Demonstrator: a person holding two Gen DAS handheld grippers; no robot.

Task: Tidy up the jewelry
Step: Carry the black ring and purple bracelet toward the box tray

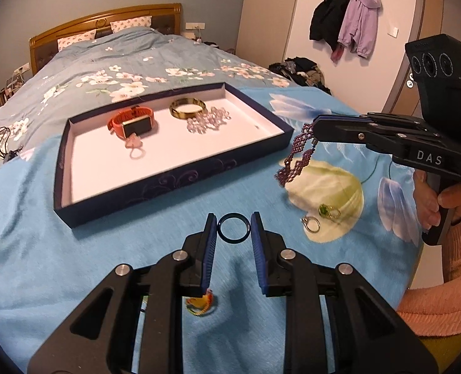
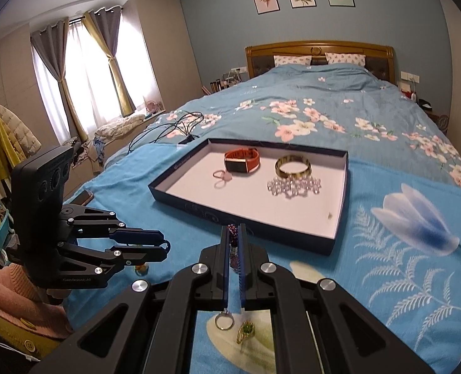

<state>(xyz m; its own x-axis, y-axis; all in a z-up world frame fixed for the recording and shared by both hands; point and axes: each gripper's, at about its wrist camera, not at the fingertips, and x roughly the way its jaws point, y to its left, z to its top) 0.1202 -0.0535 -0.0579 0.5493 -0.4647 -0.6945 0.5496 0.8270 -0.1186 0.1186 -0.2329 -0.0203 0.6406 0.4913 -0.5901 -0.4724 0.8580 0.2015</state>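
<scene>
Left wrist view shows the left gripper (image 1: 233, 227) clenched on one dark ring (image 1: 233, 228), pinched by its outer edge between the two blue pads and held clear of the blue blanket (image 1: 43, 249). To its right, the right gripper (image 1: 314, 131) is clamped on one purple beaded bracelet (image 1: 296, 155), which dangles from the fingertips above the blanket, just beside the near right corner of the tray. A hand (image 1: 442, 205) in a pink sleeve grips that tool's handle.

One shallow dark-blue tray (image 1: 174, 177) with a white floor lies on the blanket. Four pieces are in it: one orange watch (image 1: 133, 121), one gold bangle (image 1: 187, 108), one clear beaded bracelet (image 1: 208, 120) touching the bangle's near side, and one small pink ring (image 1: 134, 148) just in front of the watch.

Three more rings lie loose on the blanket outside the tray: one silver ring (image 1: 311, 224) and one gold ring with a green stone (image 1: 328, 211) side by side on a pale flower print, and one yellow-and-red ring (image 1: 199, 304) under the left gripper's fingers.

In the right wrist view, the right gripper's pads stand almost together with the purple beads (image 2: 233, 249) squeezed between them; the silver ring (image 2: 225, 320) and green-stone ring (image 2: 246, 332) lie below. The left gripper (image 2: 165, 244) appears at the left, side on, above the blanket.
</scene>
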